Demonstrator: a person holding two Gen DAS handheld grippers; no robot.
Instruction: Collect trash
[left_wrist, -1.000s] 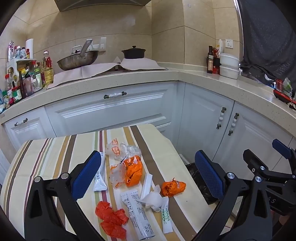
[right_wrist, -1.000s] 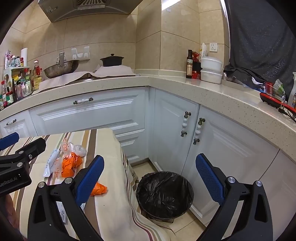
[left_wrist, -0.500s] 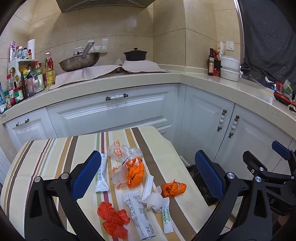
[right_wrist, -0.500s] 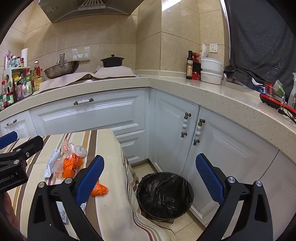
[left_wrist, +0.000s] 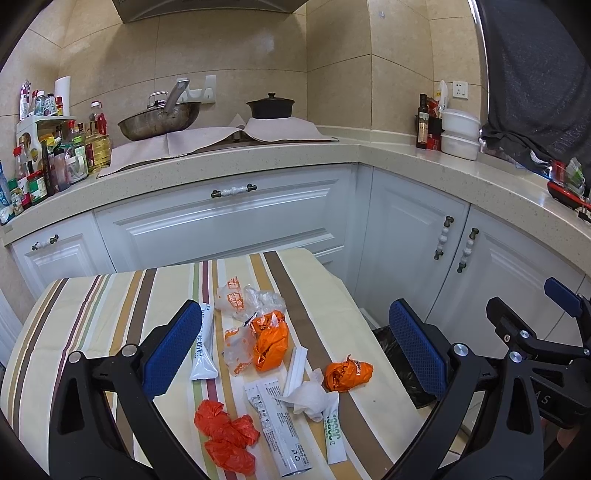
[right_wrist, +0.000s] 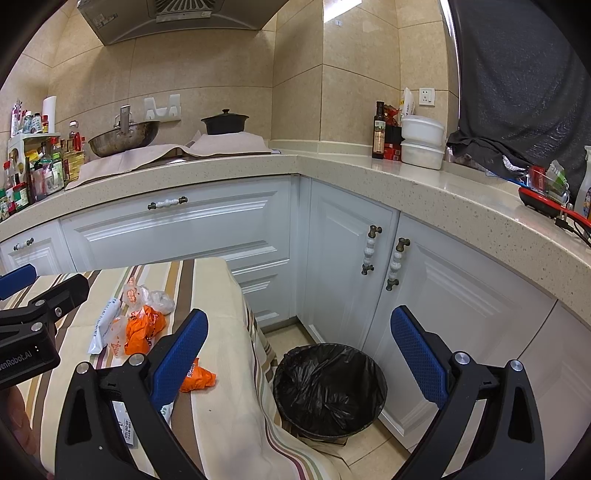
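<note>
The left gripper (left_wrist: 295, 354) hangs spread wide and empty above wrappers (left_wrist: 271, 343) strewn mid-table (left_wrist: 92, 314); best to drop straight onto one piece, clear of the right edge. The right gripper (right_wrist: 299, 350), also gaping and empty, overlooks the bin (right_wrist: 328, 387) on open floor right of the table.

Home kitchen: wok (left_wrist: 159, 123), range hood (right_wrist: 177, 14).

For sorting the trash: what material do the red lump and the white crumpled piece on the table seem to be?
Red lump: probably thin plastic film, since it is glossy with sharp creases. White crumpled piece: likely tissue paper, since it is matte with soft folds.
</note>
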